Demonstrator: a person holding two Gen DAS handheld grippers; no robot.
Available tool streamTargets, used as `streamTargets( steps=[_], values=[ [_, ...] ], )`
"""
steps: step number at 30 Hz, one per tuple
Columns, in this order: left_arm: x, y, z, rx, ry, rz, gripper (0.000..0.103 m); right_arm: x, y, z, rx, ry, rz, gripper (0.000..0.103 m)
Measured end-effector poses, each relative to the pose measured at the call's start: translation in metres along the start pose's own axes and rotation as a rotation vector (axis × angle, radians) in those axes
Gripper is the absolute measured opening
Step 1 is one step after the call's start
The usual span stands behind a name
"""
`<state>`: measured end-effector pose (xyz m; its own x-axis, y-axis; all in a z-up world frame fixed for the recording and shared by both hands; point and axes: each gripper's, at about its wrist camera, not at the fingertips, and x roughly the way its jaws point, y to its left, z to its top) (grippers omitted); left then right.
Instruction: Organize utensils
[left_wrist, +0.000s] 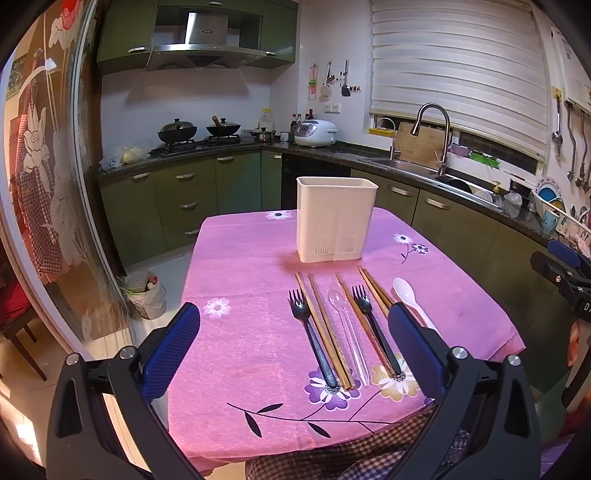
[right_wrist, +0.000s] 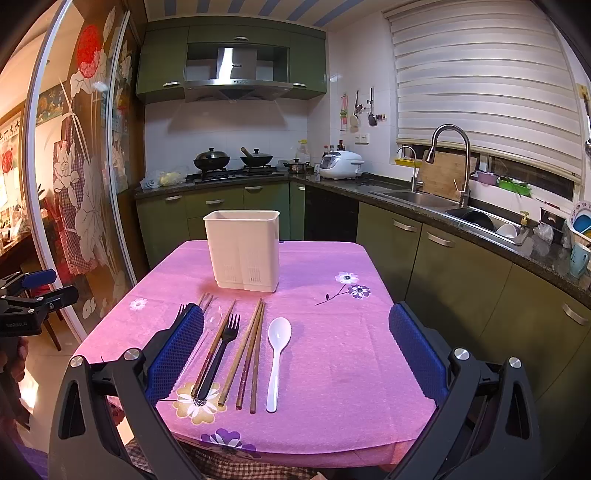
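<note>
A white two-compartment utensil holder (left_wrist: 336, 219) (right_wrist: 243, 249) stands upright at the middle of the pink table (left_wrist: 240, 295) (right_wrist: 332, 350). In front of it lie, in a row, two black forks (left_wrist: 312, 336) (right_wrist: 219, 354), several wooden chopsticks (left_wrist: 325, 328) (right_wrist: 251, 350), a clear plastic spoon (left_wrist: 345, 325) (right_wrist: 212, 317) and a white spoon (left_wrist: 410, 297) (right_wrist: 277, 354). My left gripper (left_wrist: 293, 308) hovers open above the row's near end, holding nothing. Open and empty, my right gripper (right_wrist: 295, 308) hangs over the table's right half; its left finger hides part of the leftmost fork.
Green cabinets with a dark counter wrap the back and right, carrying a stove with woks (left_wrist: 199, 131), a rice cooker (right_wrist: 340, 164) and a sink (right_wrist: 424, 197). A bin (left_wrist: 146, 299) sits on the floor left of the table. Checkered cloth (left_wrist: 332, 461) shows at the near edge.
</note>
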<state>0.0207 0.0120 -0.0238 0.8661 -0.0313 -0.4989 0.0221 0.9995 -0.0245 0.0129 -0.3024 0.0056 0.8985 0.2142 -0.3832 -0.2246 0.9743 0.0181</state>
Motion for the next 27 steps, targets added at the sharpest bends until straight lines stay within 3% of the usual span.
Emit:
streamTargets(
  steps=[10, 15, 22, 27],
  values=[
    [0.001, -0.003, 0.002, 0.004, 0.003, 0.026, 0.097, 0.006, 0.005, 0.000, -0.005, 0.014, 0.007, 0.099],
    [0.017, -0.001, 0.005, -0.008, 0.046, 0.004, 0.097, 0.016, 0.005, 0.001, -0.012, 0.032, 0.012, 0.099],
    [0.098, 0.012, 0.015, -0.063, 0.248, 0.017, 0.097, 0.061, 0.005, 0.006, -0.013, 0.110, 0.024, 0.099],
    [0.154, 0.006, 0.012, -0.059, 0.368, 0.038, 0.078, 0.084, 0.004, 0.003, -0.006, 0.145, 0.040, 0.099]
  ],
)
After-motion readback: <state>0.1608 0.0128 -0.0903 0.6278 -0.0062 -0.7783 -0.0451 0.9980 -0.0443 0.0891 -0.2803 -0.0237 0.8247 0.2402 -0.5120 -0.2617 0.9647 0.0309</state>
